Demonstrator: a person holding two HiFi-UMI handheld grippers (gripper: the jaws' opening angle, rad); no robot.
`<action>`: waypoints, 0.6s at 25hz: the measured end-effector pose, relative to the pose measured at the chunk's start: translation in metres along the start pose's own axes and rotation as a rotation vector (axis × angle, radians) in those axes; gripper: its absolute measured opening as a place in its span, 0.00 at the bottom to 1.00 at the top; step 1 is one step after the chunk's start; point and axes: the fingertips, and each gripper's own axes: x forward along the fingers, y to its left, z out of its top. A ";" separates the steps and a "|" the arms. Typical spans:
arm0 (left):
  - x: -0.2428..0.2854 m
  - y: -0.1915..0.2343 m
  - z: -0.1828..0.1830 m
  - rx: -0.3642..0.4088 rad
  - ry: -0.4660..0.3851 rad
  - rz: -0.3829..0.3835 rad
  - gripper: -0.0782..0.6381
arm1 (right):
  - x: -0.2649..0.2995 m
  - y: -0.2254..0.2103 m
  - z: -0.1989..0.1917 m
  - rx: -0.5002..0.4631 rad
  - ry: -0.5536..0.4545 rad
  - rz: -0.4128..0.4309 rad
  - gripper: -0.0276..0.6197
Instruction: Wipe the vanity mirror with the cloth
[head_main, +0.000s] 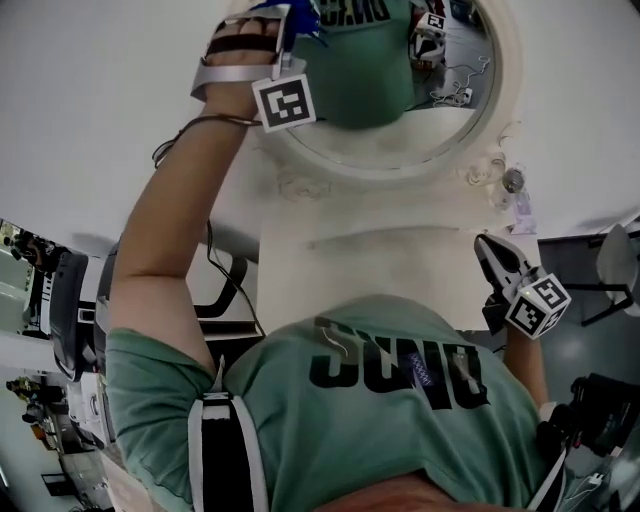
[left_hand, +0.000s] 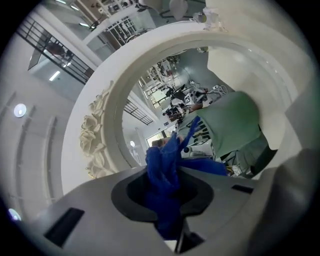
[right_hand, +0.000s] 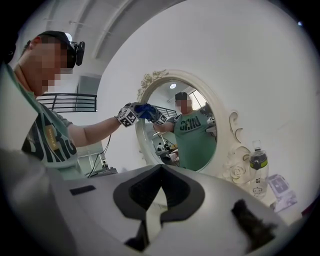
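Left gripper (head_main: 288, 30) is reaching up high at the mirror's upper left rim, jaws pinching tight on the blue cloth (left_hand: 167, 170). Cloth is looking crumpled and bunched, deep blue. One tuft is sticking out past the jaw tips toward the glass, and the rest is wedging down between the jaws. It is sitting right at the glass by the inner rim; actual contact can't be told. Mirror (left_hand: 112, 115) is standing upright against a white wall. It has a rounded shape and a thick white frame with carved roses, and its glass is reflecting the person's green shirt and the raised gripper. Right gripper (head_main: 492, 255) is hovering low on the right over the white table (head_main: 380, 260), well apart from the mirror, jaws meeting at the tips and holding nothing. A clear bottle (right_hand: 258, 170) with a green band is standing just right of the frame's base.
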 end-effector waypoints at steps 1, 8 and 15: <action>0.000 0.000 -0.001 0.024 0.000 0.004 0.22 | 0.000 0.000 -0.001 0.005 0.001 -0.001 0.05; -0.013 -0.039 -0.011 0.159 0.012 -0.117 0.21 | 0.007 0.005 -0.008 0.020 0.014 0.018 0.05; -0.047 -0.116 -0.015 0.220 0.043 -0.286 0.21 | 0.010 0.004 -0.016 0.037 0.035 0.021 0.05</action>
